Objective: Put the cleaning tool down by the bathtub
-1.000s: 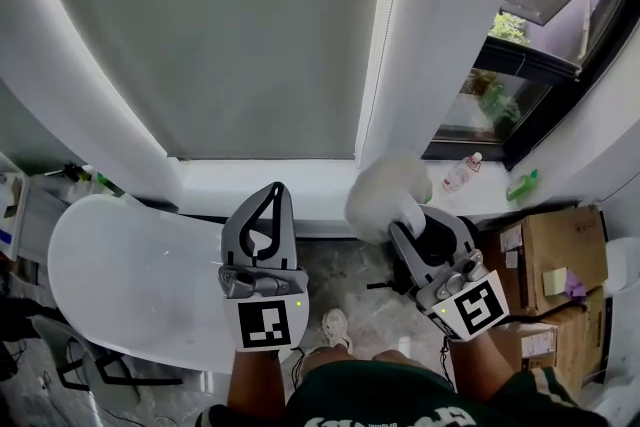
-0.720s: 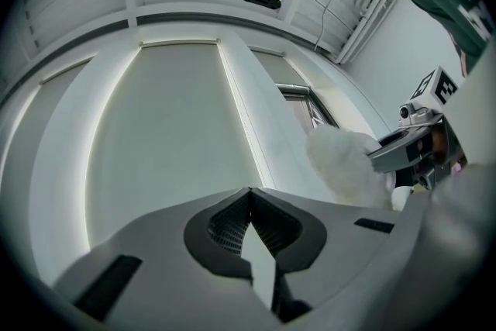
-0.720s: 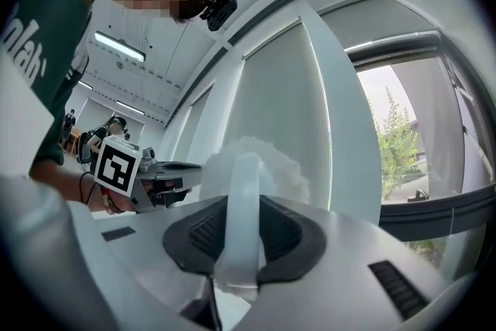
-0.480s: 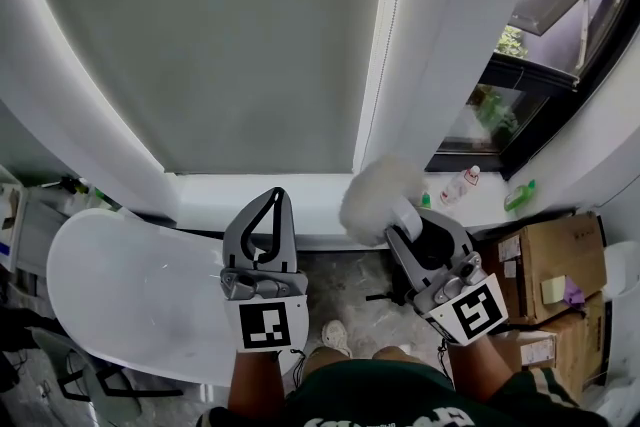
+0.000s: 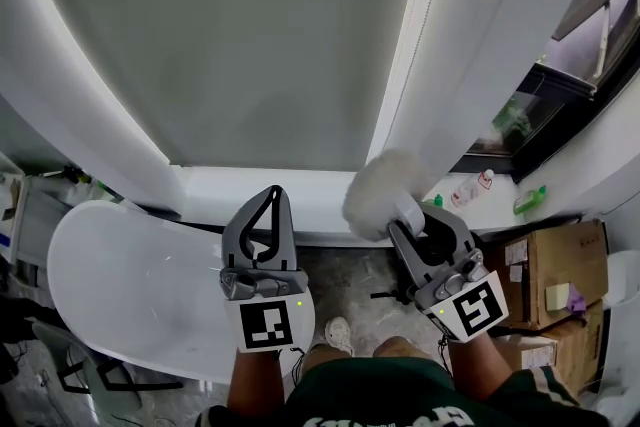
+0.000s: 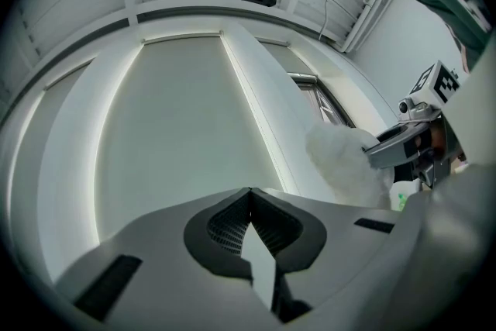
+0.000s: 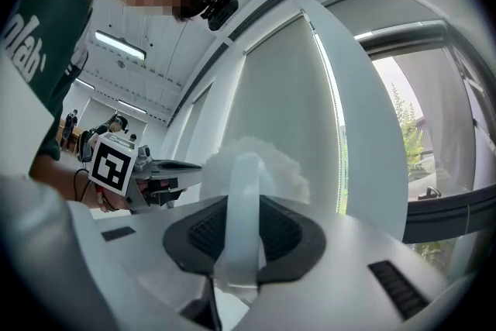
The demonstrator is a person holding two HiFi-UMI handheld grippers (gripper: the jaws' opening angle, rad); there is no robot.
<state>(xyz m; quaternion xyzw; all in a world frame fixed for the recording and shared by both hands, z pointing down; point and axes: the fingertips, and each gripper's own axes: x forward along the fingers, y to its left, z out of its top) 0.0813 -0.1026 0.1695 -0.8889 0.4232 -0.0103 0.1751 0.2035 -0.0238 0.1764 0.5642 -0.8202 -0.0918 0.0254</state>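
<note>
The cleaning tool is a fluffy white duster (image 5: pixel 383 193) on a pale plastic handle (image 7: pixel 242 222). My right gripper (image 5: pixel 408 221) is shut on that handle, and the fluffy head (image 7: pixel 263 163) sticks out past the jaws toward the window sill. The white bathtub (image 5: pixel 120 270) lies at the lower left, and its rim runs under my left gripper (image 5: pixel 276 191). The left gripper is shut with its tips (image 6: pixel 249 191) touching and nothing between them. From the left gripper view, the duster (image 6: pixel 345 159) and right gripper (image 6: pixel 404 148) show at the right.
A white sill (image 5: pixel 300 200) runs under a large drawn blind (image 5: pixel 250 35). Small bottles (image 5: pixel 470 187) and a green one (image 5: pixel 528 199) stand on the sill at the right. Cardboard boxes (image 5: pixel 545 265) are stacked at the right. The person's shoe (image 5: pixel 337 333) is on the stone floor.
The duster stays gripped by the right gripper. Both grippers have shifted slightly beside the sill, and the window has slid toward the right edge of the head view.
</note>
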